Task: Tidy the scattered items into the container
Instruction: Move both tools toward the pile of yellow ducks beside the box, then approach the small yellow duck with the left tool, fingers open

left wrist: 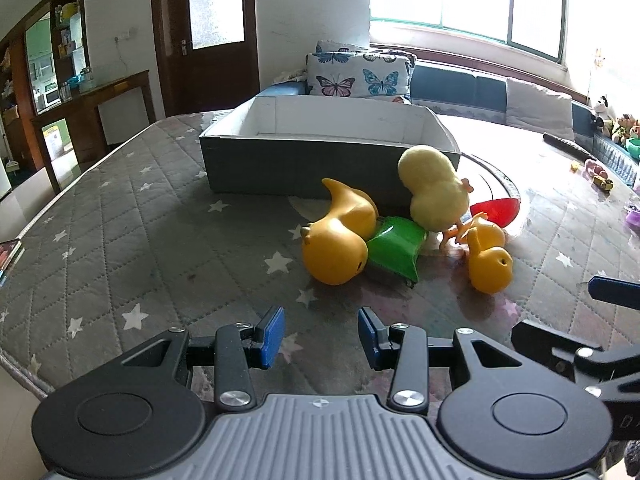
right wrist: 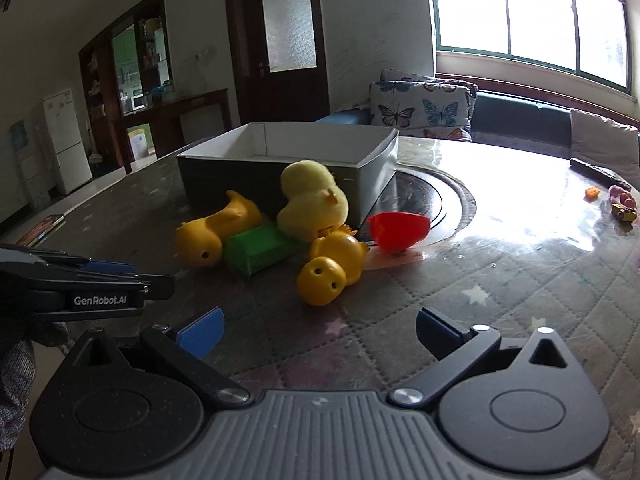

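A grey box (left wrist: 288, 160) (right wrist: 372, 176) with a white inside stands on the quilted table. In front of it lies a heap: a big orange duck (left wrist: 340, 240) (right wrist: 208, 236) on its side, a green block (left wrist: 396, 248) (right wrist: 260, 248), a fluffy yellow chick (left wrist: 436, 188) (right wrist: 312, 200), a small orange duck (left wrist: 488, 256) (right wrist: 332, 268) and a red cup (left wrist: 496, 210) (right wrist: 400, 228). My left gripper (left wrist: 321, 336) is open, short of the big duck. My right gripper (right wrist: 320, 332) is open, short of the small duck. Both hold nothing.
The table's left edge (left wrist: 60, 200) drops to the floor. A round glass turntable (right wrist: 452, 196) lies right of the box. A dark remote (left wrist: 568, 146) and small toys (left wrist: 600, 180) sit at the far right. A sofa with butterfly cushions (left wrist: 356, 72) stands behind.
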Motion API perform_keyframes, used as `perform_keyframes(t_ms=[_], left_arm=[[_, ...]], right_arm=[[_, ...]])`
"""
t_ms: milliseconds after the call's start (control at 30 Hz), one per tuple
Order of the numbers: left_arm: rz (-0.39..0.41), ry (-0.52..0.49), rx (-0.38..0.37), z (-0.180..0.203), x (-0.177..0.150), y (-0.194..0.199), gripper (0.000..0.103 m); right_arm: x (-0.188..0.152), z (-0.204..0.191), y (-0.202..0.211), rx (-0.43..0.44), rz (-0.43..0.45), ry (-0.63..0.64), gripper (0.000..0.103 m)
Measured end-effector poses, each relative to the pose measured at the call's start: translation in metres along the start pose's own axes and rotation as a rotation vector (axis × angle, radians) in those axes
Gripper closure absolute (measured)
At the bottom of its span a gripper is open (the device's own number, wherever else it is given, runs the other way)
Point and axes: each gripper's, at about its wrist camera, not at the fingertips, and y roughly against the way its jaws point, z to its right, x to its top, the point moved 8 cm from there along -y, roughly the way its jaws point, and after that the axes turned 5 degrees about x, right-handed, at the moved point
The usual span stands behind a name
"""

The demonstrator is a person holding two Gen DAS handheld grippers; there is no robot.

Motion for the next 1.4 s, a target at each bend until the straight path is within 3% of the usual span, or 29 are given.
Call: perform_keyframes(t_ms=[1400], left_arm=[[-0.063,-0.015,-0.031,0.012,-0.007,-0.015,0.06]], right_arm=[[-0.009,-0.007,-0.014,-0.016,-0.058,0.008,0.0]])
